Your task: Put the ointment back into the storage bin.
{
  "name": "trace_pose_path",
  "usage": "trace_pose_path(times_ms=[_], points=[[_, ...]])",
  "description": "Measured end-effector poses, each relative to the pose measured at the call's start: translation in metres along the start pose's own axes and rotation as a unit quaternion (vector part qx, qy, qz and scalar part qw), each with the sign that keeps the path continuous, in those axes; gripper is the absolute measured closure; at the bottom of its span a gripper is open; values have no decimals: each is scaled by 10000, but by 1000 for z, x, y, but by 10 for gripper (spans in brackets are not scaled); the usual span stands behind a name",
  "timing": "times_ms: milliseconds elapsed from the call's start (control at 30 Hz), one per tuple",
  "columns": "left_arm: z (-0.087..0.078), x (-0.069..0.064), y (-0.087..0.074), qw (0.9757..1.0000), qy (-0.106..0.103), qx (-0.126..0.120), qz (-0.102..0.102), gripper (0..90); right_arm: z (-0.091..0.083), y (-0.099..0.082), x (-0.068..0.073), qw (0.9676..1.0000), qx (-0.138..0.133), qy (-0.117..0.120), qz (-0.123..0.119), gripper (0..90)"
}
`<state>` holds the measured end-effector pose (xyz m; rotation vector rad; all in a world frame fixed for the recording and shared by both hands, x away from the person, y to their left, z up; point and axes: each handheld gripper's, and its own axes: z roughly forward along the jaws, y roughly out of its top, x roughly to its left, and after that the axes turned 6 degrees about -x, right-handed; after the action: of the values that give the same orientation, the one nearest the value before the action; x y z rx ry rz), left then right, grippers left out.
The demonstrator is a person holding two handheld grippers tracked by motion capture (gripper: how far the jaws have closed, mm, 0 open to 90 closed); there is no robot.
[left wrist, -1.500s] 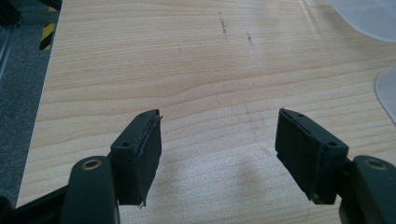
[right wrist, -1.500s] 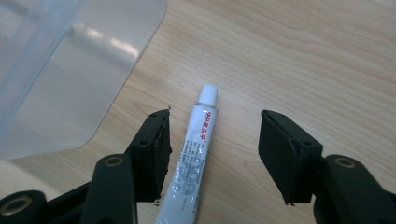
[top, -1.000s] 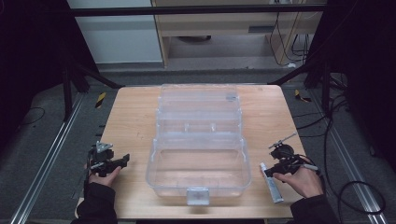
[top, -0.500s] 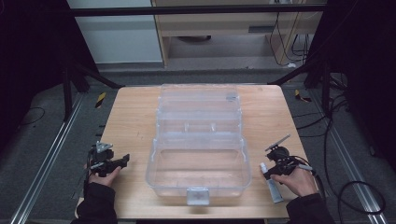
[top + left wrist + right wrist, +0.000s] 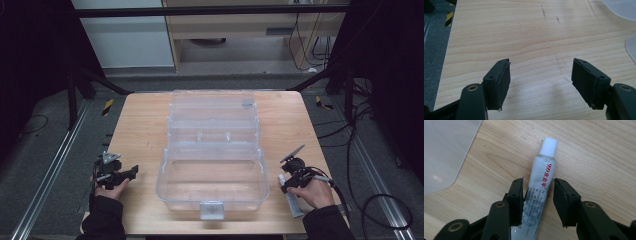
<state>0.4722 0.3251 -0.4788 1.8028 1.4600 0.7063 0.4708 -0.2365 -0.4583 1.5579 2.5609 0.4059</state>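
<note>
My right hand-held gripper (image 5: pixel 537 201) has dropped over the tube (image 5: pixel 539 190), jaws released either side of it on the desk (image 5: pixel 599 157); left hand-held gripper (image 5: pixel 540 82) gapes empty. Closing off-centre could squirt it sideways.

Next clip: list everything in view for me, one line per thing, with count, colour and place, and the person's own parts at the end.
Table: one, light wood, centre of the high view.
Storage box: one, clear plastic, open at mid-table, lid folded back toward the far edge, grey latch on the near wall.
Tube: one, white with red print and a white cap, lying on the table near its right edge, between the right jaws; the left jaw is at its side, a gap shows at the other.
Left hand-held gripper: one, black, jaws wide apart over bare table left of the box.
Right hand-held gripper: one, black, straddling the tube.
Sleeves: two, dark, at the near edge.
</note>
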Motion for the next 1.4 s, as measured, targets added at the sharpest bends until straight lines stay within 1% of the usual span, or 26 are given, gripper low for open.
trace_pose_path(times_ms=[33, 67, 133, 167, 200, 233, 267, 433, 567, 700, 767, 800, 867, 900, 967, 1067, 1100, 1133, 1167, 1233, 1267, 1300, 1333, 1367, 1400], points=[[0, 0, 0, 10000, -4, -1, -2, 314, 1, 0, 1, 10000, 22, 1, 38, 613], [0, 0, 0, 10000, -4, -3, -1, 313, 2, 0, 0, 10000, 26, 3, -9, 620], [0, 0, 0, 10000, -3, -5, -1, 314, 3, 1, 0, 10000, 43, -7, -26, 625], [0, 0, 0, 10000, -4, 0, -2, 313, 3, 1, 1, 10000, 81, -3, 12, 653], [0, 0, 0, 10000, -4, 0, -2, 314, 3, 1, 1, 10000, 81, -3, 12, 653], [0, 0, 0, 10000, -6, 3, -4, 313, 4, 2, 1, 9999, 113, -11, -45, 670], [0, 0, 0, 10000, -4, 0, 1, 313, 5, 2, 1, 9999, 117, -6, -48, 677], [0, 0, 0, 10000, -13, 5, 6, 314, 7, 3, 2, 9997, 184, -13, -140, 689], [0, 0, 0, 10000, -27, 19, 0, 314, 7, 3, 2, 9997, 227, -7, -128, 691], [0, 0, 0, 10000, -26, 17, 4, 313, 7, 3, 2, 9995, 253, 19, -208, 698], [0, 0, 0, 10000, -25, 16, 2, 314, 6, 3, 2, 9995, 244, 38, -201, 698], [0, 0, 0, 10000, -23, 15, 4, 314, 2, 2, 1, 9996, 169, 93, -229, 698], [0, 0, 0, 10000, -20, 18, 5, 314, -4, 0, 0, 9997, 42, 169, -175, 698], [0, 0, 0, 10000, -20, 19, 7, 314, -8, -1, 0, 9996, -40, 157, -228, 698], [0, -1, 0, 10000, -20, 24, 10, 314, -17, -2, -1, 9994, -186, 156, -236, 698], [0, 0, 0, 10000, -18, 22, 3, 314, -30, -3, -2, 9981, -460, 265, -325, 698], [0, 0, 0, 10000, -18, 22, 3, 314, -30, -3, -2, 9981, -460, 265, -325, 698], [0, 0, 0, 10000, -16, 23, 3, 314, -34, -3, -1, 9980, -500, 297, -262, 698], [0, 0, 0, 10000, -23, 27, -2, 314, -41, -4, -1, 9974, -622, 287, -234, 698], [1, 0, 0, 10000, -25, 39, 10, 314, -47, -4, -2, 9957, -830, 279, -318, 698], [1, 0, 0, 10000, -25, 39, 10, 314, -50, -3, -2, 9952, -897, 282, -289, 698], [1, -1, 0, 10000, -28, 52, 21, 314, -53, -3, -2, 9941, -992, 279, -345, 698], [1, -1, 0, 10000, -28, 52, 21, 314, -53, -3, -2, 9941, -992, 279, -345, 698], [1, -1, 0, 10000, -30, 55, 20, 314, -58, -2, -1, 9917, -1202, 224, -398, 698], [1, -1, 0, 10000, -31, 58, 18, 314, -58, -2, -1, 9917, -1202, 224, -398, 698]])
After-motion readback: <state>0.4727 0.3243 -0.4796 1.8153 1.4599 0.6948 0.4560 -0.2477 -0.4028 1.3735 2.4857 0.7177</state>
